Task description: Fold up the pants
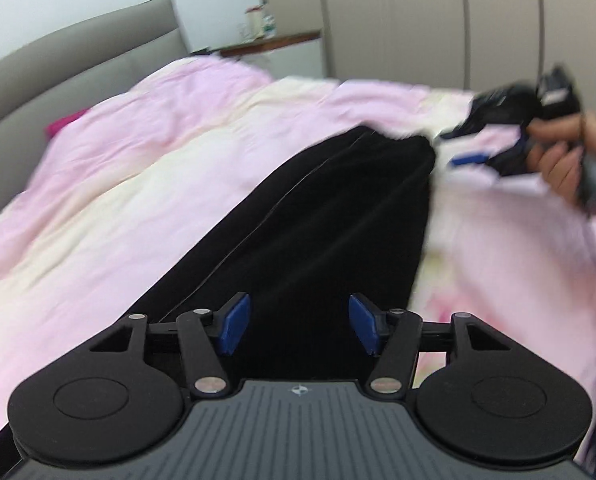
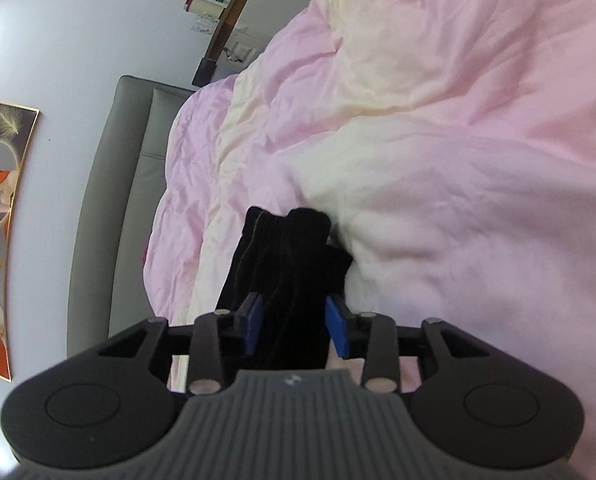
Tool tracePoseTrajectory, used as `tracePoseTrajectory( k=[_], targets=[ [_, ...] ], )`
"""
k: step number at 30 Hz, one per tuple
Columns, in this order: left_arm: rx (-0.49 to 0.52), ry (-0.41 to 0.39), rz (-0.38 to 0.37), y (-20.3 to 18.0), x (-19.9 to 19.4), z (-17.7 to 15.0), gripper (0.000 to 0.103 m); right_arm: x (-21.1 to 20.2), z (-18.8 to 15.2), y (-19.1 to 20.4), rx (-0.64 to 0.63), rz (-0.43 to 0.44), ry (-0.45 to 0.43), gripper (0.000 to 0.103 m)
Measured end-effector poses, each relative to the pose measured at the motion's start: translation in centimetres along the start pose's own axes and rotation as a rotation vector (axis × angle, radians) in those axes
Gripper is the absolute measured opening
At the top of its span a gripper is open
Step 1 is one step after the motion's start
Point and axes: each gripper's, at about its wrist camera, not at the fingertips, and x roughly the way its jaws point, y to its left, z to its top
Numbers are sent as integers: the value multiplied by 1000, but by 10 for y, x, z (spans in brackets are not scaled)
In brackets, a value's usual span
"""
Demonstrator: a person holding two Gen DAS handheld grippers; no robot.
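now the black pants (image 1: 330, 216) are laid lengthwise on the bed's pink quilt (image 1: 145, 152), presumably so one end can be brought over the other. the left gripper (image 1: 300, 326) is held low over the near end, spread wide, nothing pinched. the right gripper (image 2: 295, 326) is spread around the far end's bunched fabric, not visibly pressed together.

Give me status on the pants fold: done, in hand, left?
Done: black pants lie in one long narrow strip on the pink duvet, apparently leg on leg. In hand: nothing; left gripper and right gripper are open over the fabric. Left: folding the length.
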Motion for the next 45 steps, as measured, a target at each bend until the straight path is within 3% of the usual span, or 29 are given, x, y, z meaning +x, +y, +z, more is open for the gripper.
tracePoseTrajectory(
  k=[4, 8, 14, 17, 18, 19, 21, 22, 26, 28, 30, 33, 35, 37, 38, 39, 40, 42, 45],
  targets=[
    [-62, 59, 46, 14, -19, -29, 67, 1, -40, 27, -99, -25, 82, 34],
    [-67, 47, -9, 2, -32, -39, 67, 16, -82, 50, -220, -72, 132, 33],
    [-7, 102, -28, -24, -26, -78, 65, 25, -118, 47, -167, -98, 132, 30],
    [34, 98, 1, -30, -23, -86, 47, 25, -127, 46, -156, -96, 137, 12],
    [38, 96, 12, -29, -22, -85, 30, 24, -127, 46, -163, -99, 136, 8],
    [34, 95, 17, -26, -22, -84, 20, 24, -126, 48, -172, -99, 134, 3],
    [-1, 80, -10, -17, -29, -82, 7, 18, -125, 50, -180, -86, 135, 0],
    [-5, 66, -19, -15, -36, -81, 6, 16, -123, 52, -181, -78, 134, 0],
    [25, 20, -35, -13, -63, -78, 6, -9, -117, 69, -191, 4, 126, 0],
    [19, 58, -61, -11, -59, -81, 6, -16, -117, 74, -186, 24, 121, 0],
    [32, 137, -71, -15, -42, -87, 6, -13, -122, 68, -194, -22, 128, 0],
    [58, 140, -41, -20, -37, -93, 17, 11, -128, 43, -169, -124, 157, 0],
    [36, 147, -60, -9, -53, -87, 21, 23, -129, 32, -139, -129, 176, 6],
    [12, 130, -62, 13, -83, -86, 34, 21, -126, 38, -156, -107, 173, 9],
    [-3, 121, -36, 30, -103, -89, 37, 17, -124, 46, -205, -97, 168, 13],
    [-25, 118, -3, 49, -121, -92, 44, 13, -123, 53, -247, -94, 164, 23],
    [-59, 123, 34, 71, -138, -98, 53, 8, -122, 61, -292, -94, 156, 28],
    [-141, 144, 132, 118, -168, -115, 60, 0, -120, 76, -369, -91, 139, 28],
    [-299, 197, 342, 197, -207, -156, 62, -5, -125, 103, -503, -84, 118, 28]
  ],
)
